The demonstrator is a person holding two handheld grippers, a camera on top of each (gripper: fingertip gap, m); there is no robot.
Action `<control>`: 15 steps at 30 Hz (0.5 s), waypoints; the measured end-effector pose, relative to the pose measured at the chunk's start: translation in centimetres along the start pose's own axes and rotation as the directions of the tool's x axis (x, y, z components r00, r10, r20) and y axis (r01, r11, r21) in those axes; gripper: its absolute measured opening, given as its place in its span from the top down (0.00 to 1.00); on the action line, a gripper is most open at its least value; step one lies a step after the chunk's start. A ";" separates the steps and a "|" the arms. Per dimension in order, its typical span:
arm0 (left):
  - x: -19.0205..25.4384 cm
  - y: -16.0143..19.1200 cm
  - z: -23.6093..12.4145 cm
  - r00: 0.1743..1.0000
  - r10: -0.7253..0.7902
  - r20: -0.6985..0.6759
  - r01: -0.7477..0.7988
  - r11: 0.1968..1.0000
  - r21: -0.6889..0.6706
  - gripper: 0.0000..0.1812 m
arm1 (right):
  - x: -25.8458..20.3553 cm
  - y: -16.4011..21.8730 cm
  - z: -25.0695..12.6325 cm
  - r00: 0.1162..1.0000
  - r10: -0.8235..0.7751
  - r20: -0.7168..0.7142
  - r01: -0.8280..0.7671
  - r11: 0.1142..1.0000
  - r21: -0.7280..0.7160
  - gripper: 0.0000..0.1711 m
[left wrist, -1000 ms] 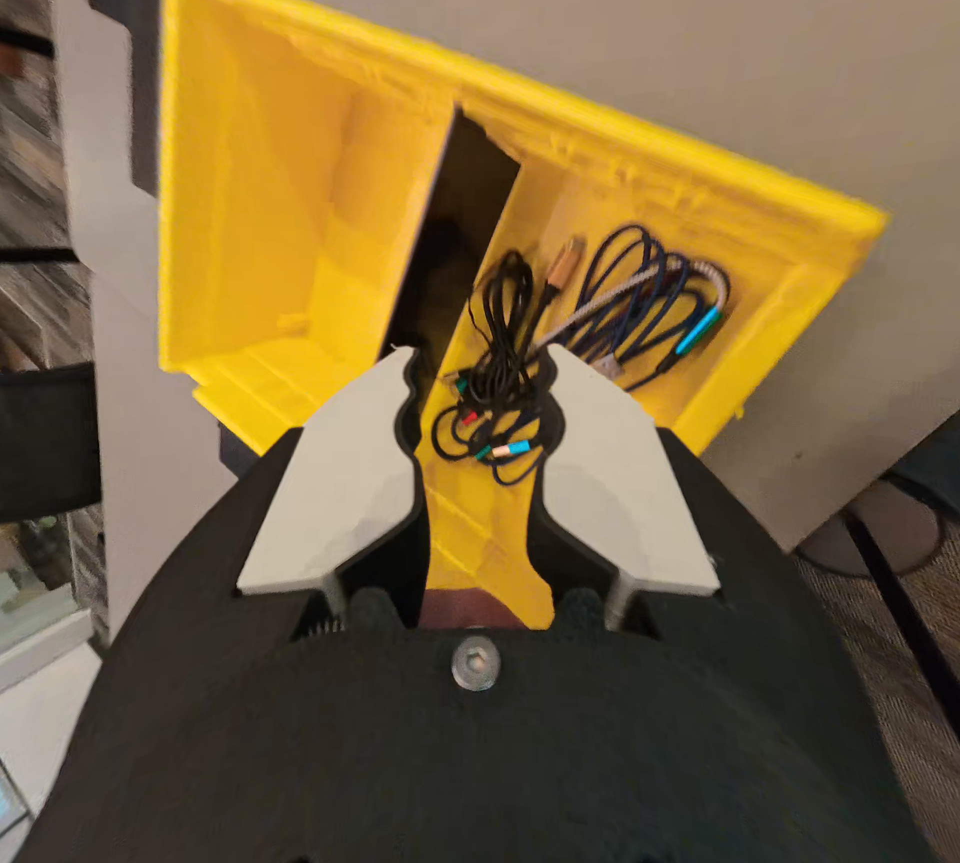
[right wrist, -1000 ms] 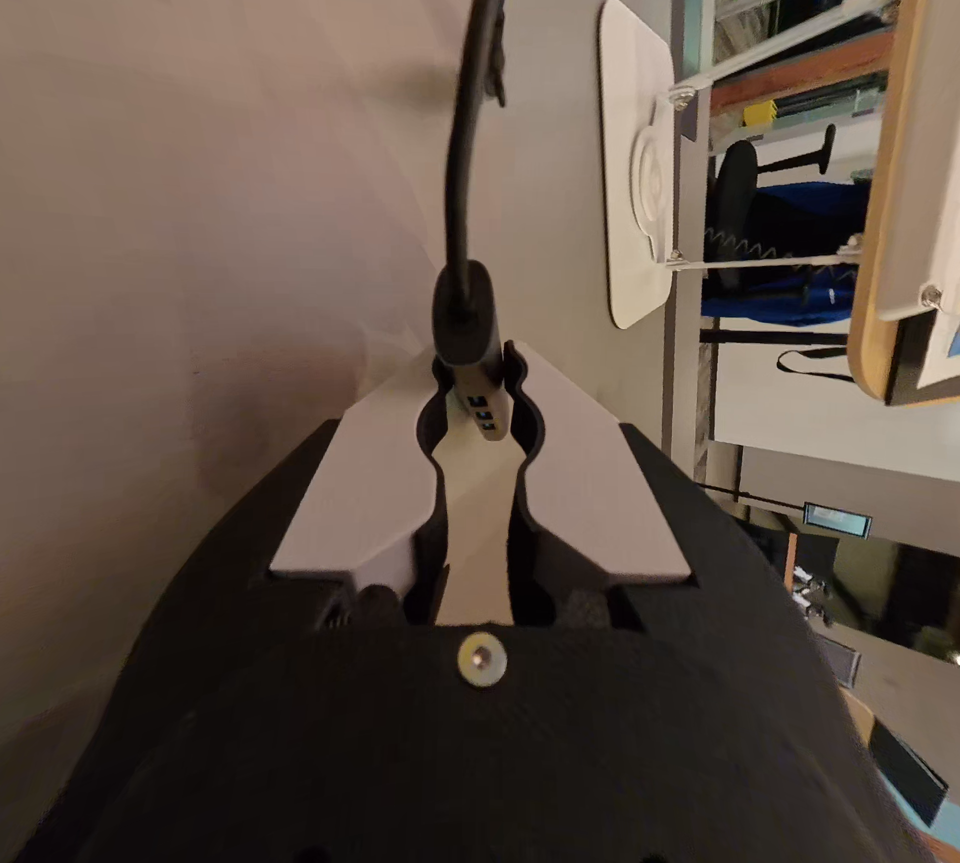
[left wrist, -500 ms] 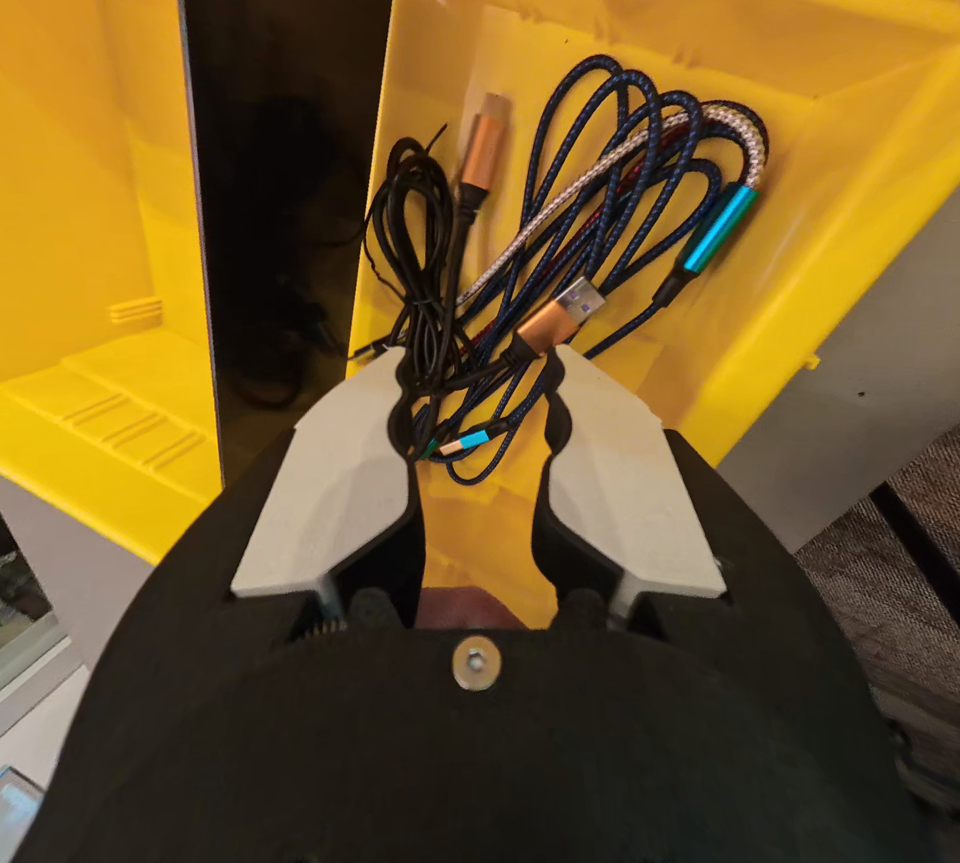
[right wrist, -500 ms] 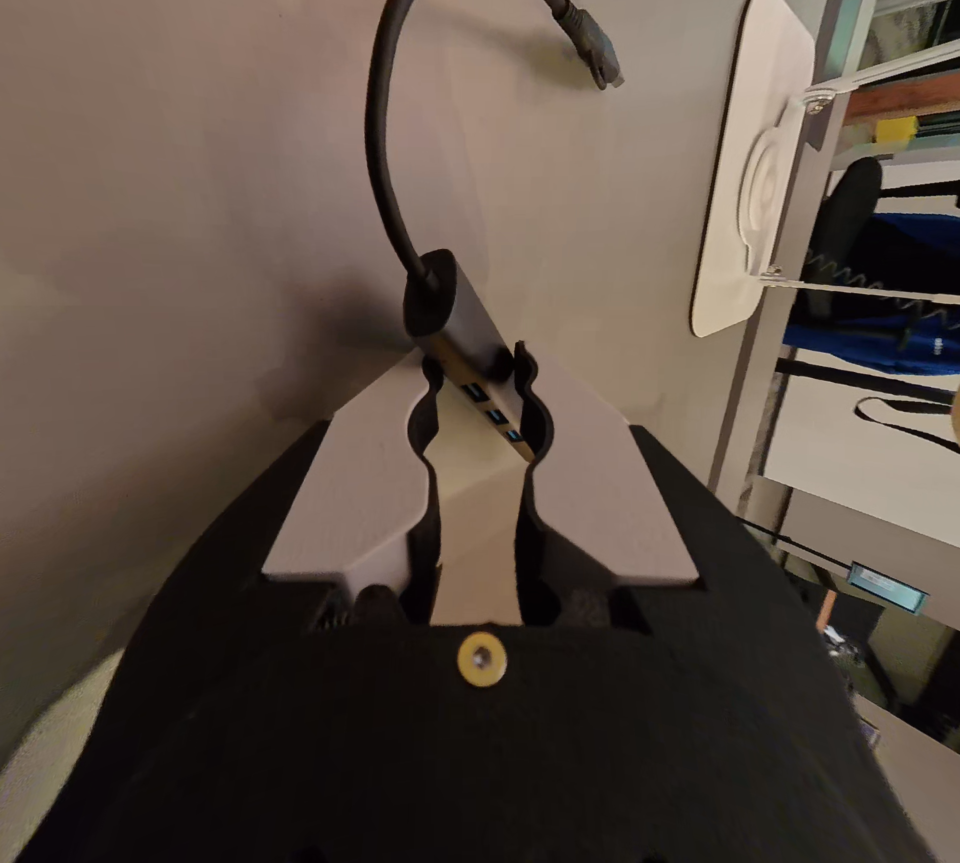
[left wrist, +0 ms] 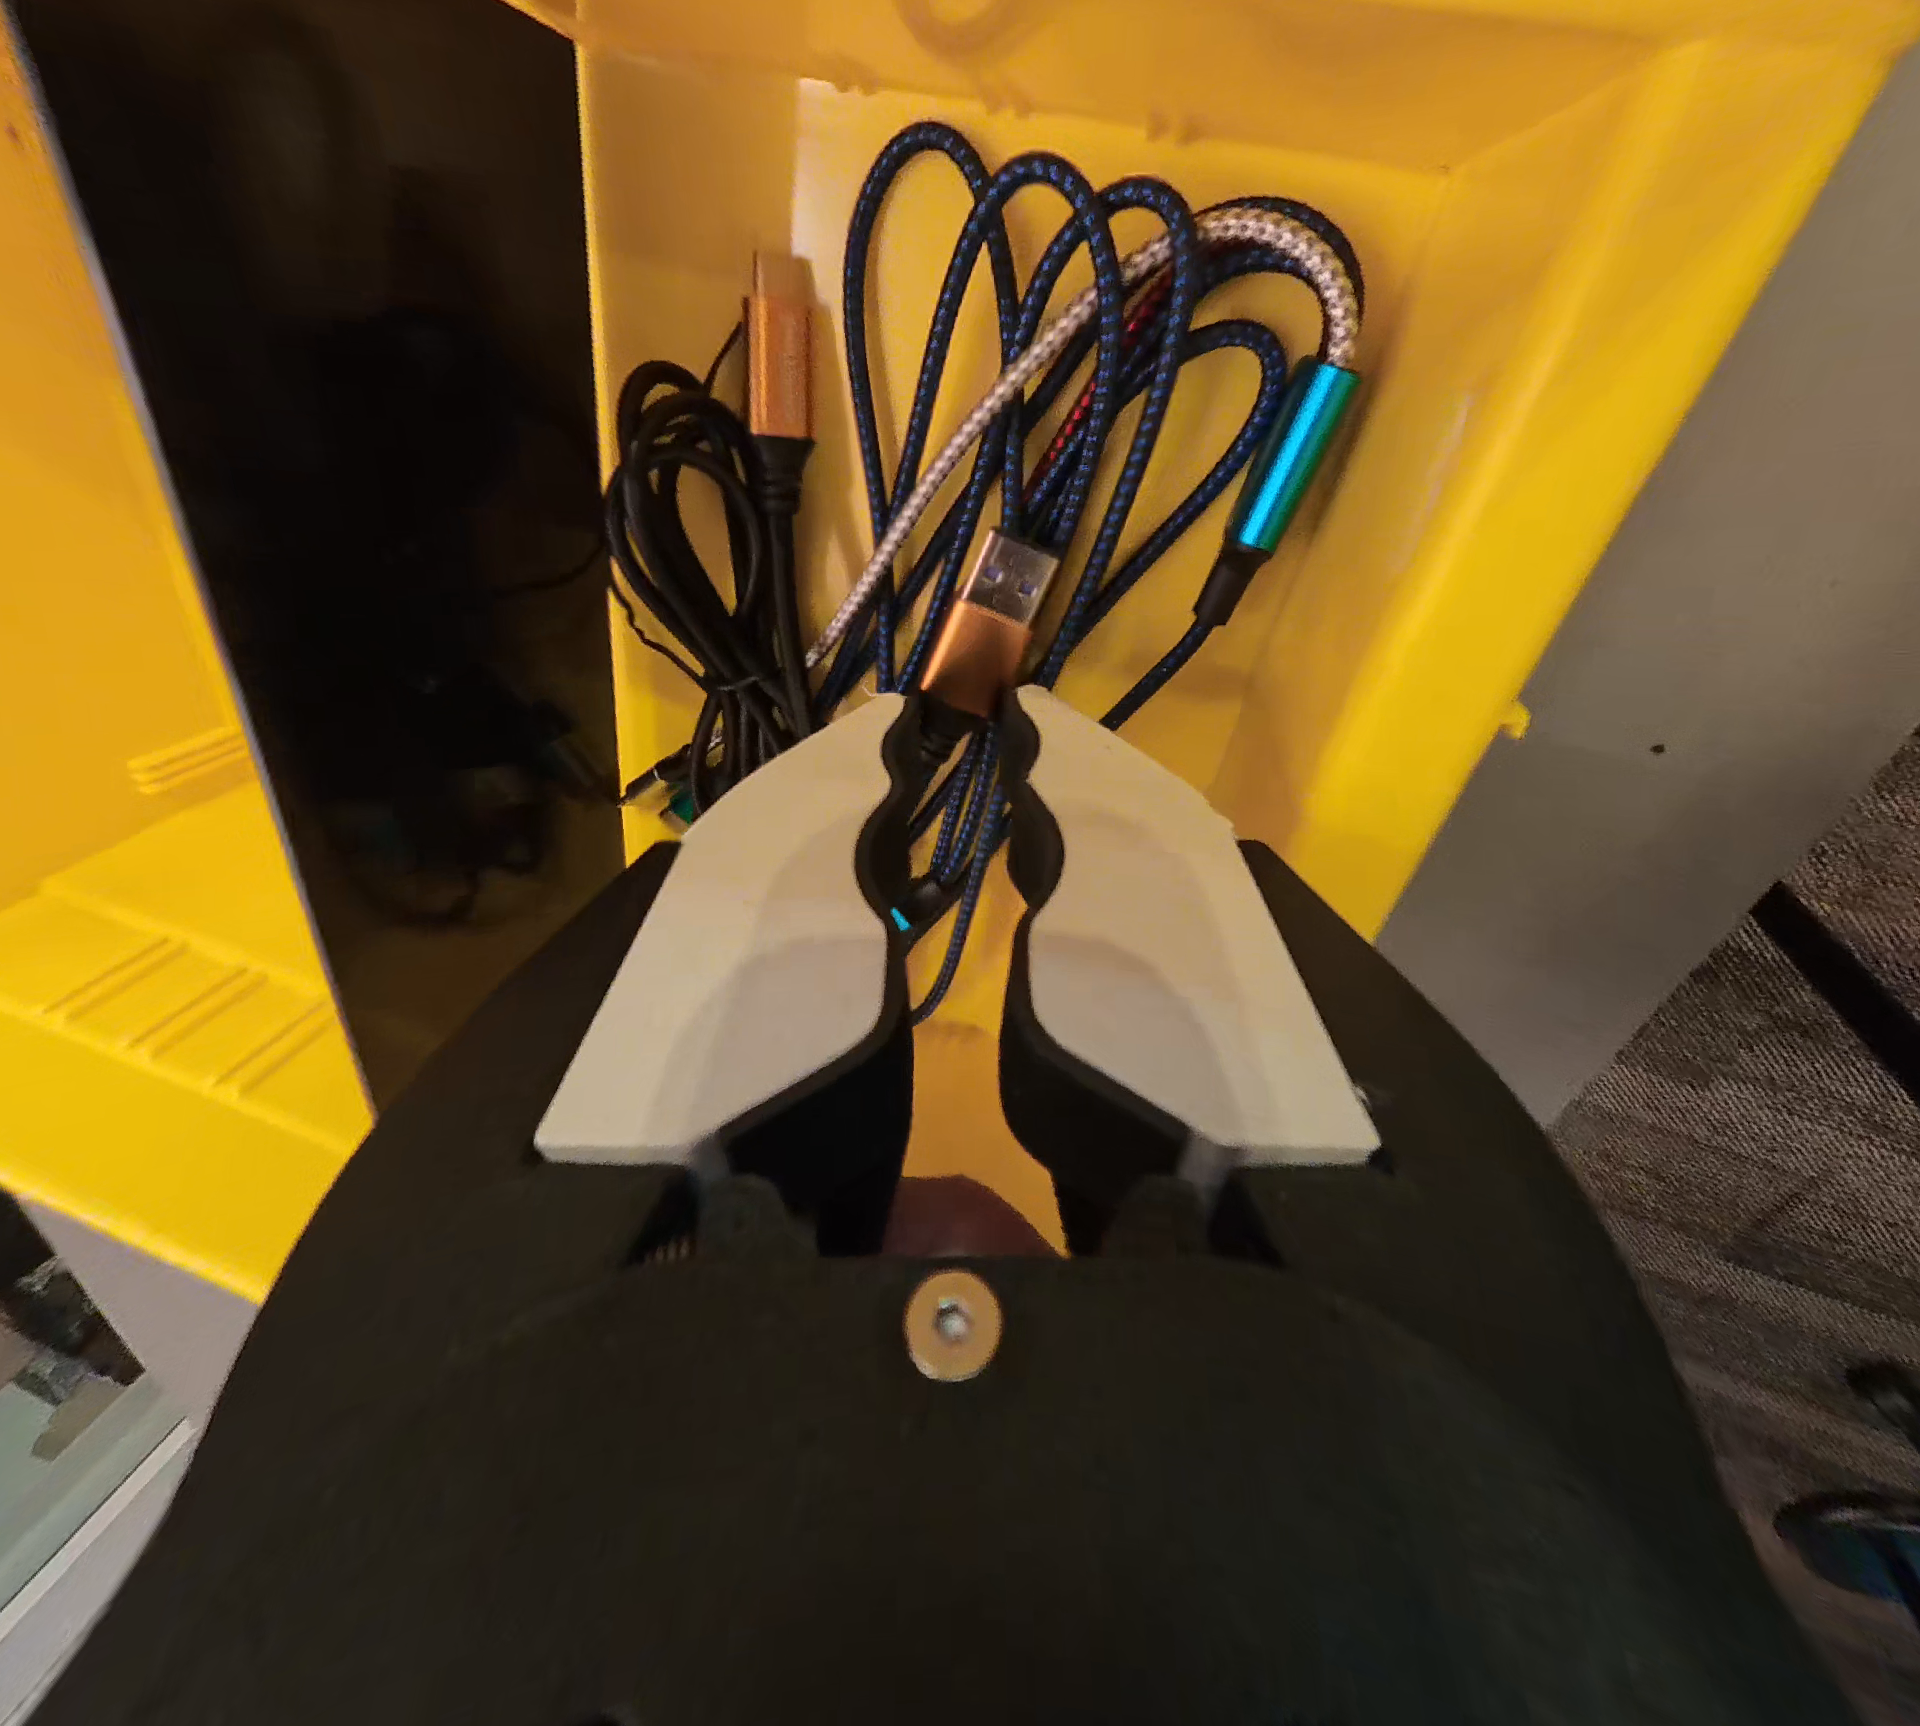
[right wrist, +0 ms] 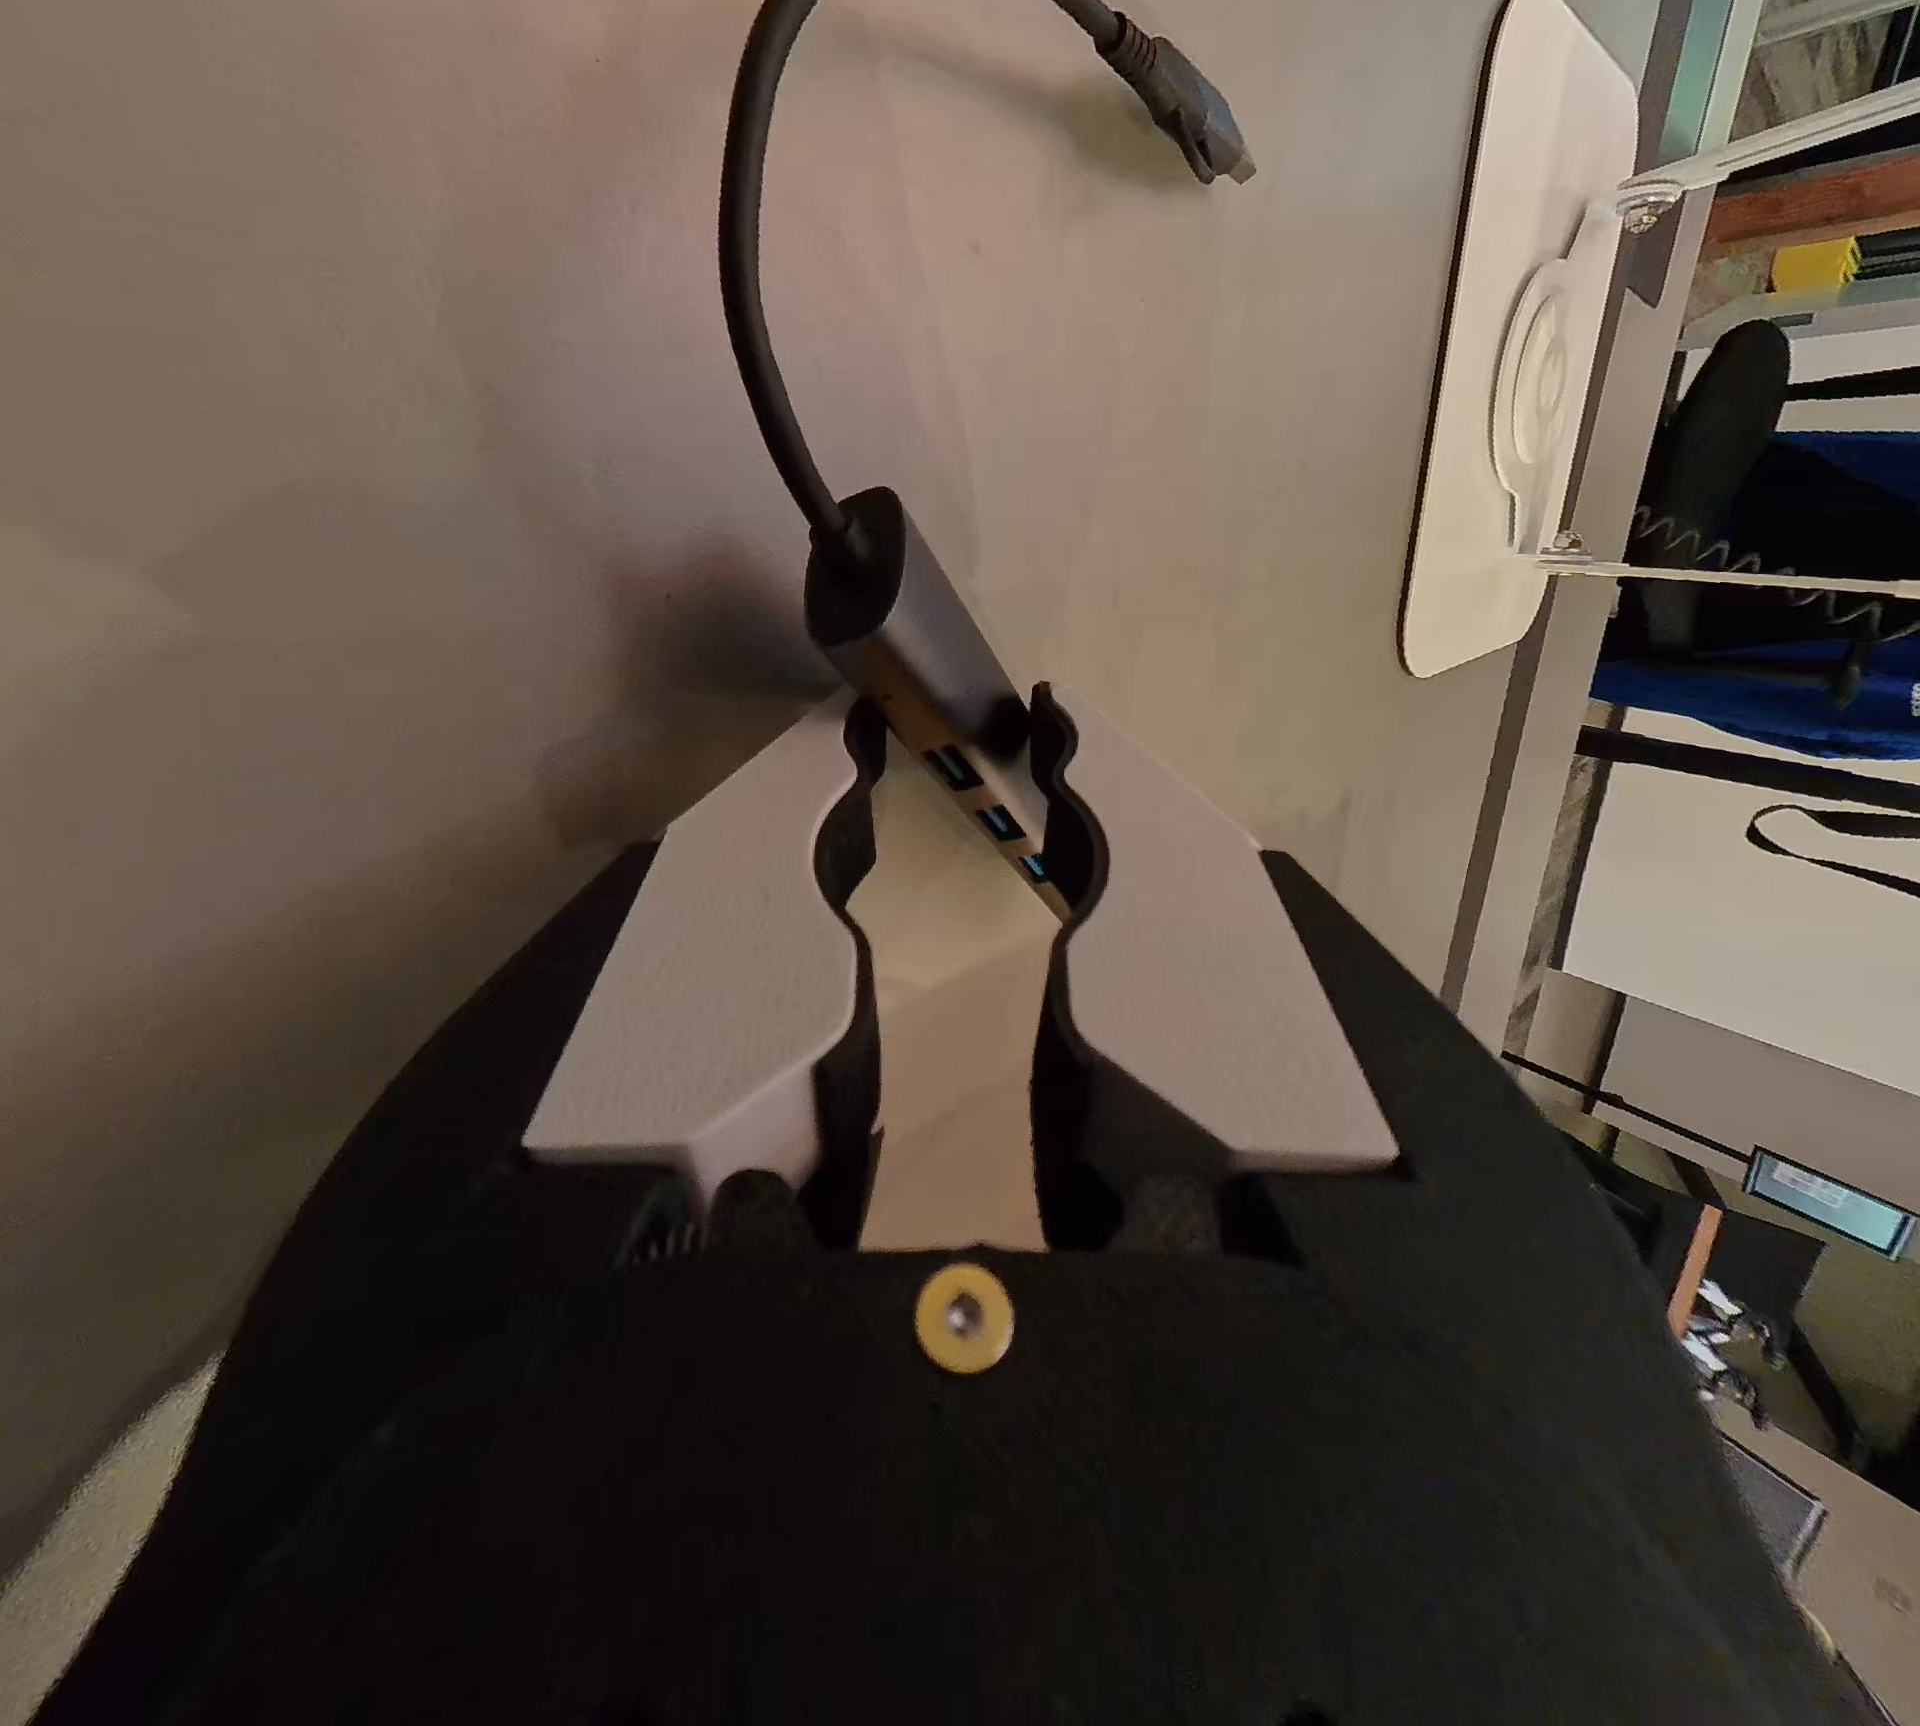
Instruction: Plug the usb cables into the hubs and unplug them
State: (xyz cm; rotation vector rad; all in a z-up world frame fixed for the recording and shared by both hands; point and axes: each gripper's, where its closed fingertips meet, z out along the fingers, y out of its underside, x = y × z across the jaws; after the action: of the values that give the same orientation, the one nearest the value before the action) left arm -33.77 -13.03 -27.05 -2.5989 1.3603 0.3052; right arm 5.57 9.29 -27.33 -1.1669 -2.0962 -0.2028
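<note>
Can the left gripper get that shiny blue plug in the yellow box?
Probably not right now. The left gripper is shut on the copper USB plug, so it is busy. The blue plug lies uncovered in the yellow box, farther right.

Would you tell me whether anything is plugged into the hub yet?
No: the hub shows three empty blue ports.

Left gripper (left wrist: pixel 961 712) fingers nearly closed; right gripper (right wrist: pixel 951 720) clamped.
</note>
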 end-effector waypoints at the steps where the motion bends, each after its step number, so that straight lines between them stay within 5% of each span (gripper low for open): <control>1: -0.1 0.0 -0.3 1.000 -0.010 0.008 0.010 1.000 0.006 0.93 | -0.1 0.0 -0.1 1.000 0.004 0.007 -0.004 1.000 0.002 0.84; 15: -2.2 -0.7 -8.0 0.970 -0.147 0.193 0.110 0.975 0.193 0.93 | -1.0 0.3 -3.2 0.970 0.130 0.205 -0.131 0.991 -0.009 0.68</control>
State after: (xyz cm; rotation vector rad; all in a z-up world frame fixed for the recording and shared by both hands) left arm -33.65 -12.96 -18.73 -2.4155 1.0909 0.3985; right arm 7.83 7.32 -25.70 -1.3678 -2.1843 -0.0163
